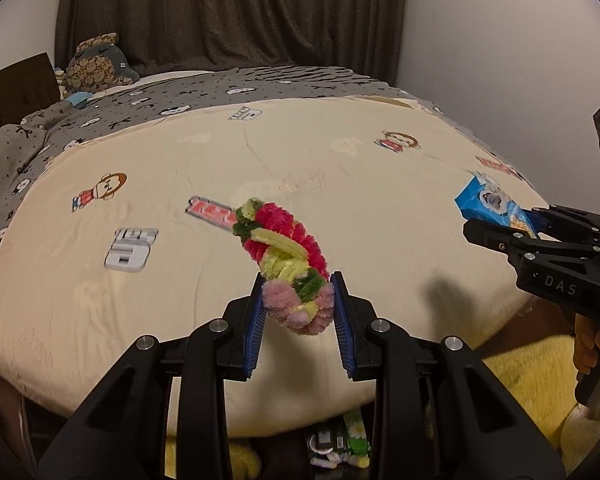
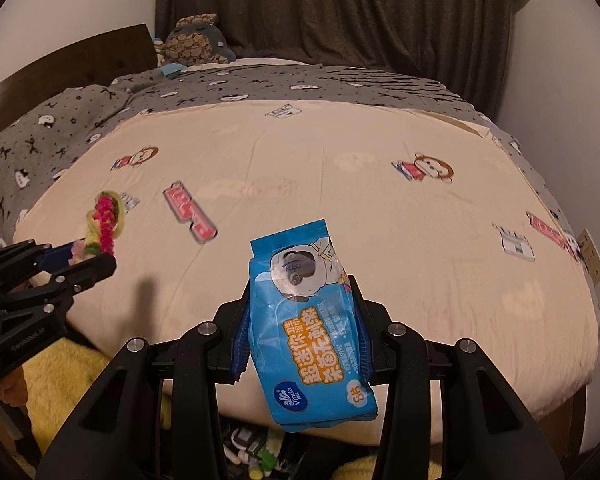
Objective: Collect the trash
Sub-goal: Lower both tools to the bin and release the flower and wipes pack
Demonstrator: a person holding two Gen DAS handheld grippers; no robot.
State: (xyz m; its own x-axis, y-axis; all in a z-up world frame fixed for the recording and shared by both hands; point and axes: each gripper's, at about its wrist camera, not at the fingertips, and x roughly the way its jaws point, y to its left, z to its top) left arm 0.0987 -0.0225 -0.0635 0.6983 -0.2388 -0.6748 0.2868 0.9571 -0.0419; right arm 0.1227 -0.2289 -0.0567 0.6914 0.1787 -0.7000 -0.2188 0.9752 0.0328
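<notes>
The left gripper (image 1: 298,280) clamps a fuzzy flower garland (image 1: 288,256) — it sticks out toward 11 o'clock above the cream bedsheet (image 1: 180,320). The right gripper (image 2: 300,300) grips a blue wipes packet (image 2: 308,332), pointing to 12 o'clock.

**Layout over the bed**

Left gripper (image 1: 298,280) pinches the chenille garland (image 1: 288,256), right gripper (image 2: 300,300) the wipes pack (image 2: 312,336), side by side above the bedspread's (image 2: 340,208) near edge. Patterned blanket (image 2: 80,120) behind, plush toy (image 2: 196,44) at the headboard (image 2: 100,48), curtain (image 2: 332,8) beyond.
</notes>
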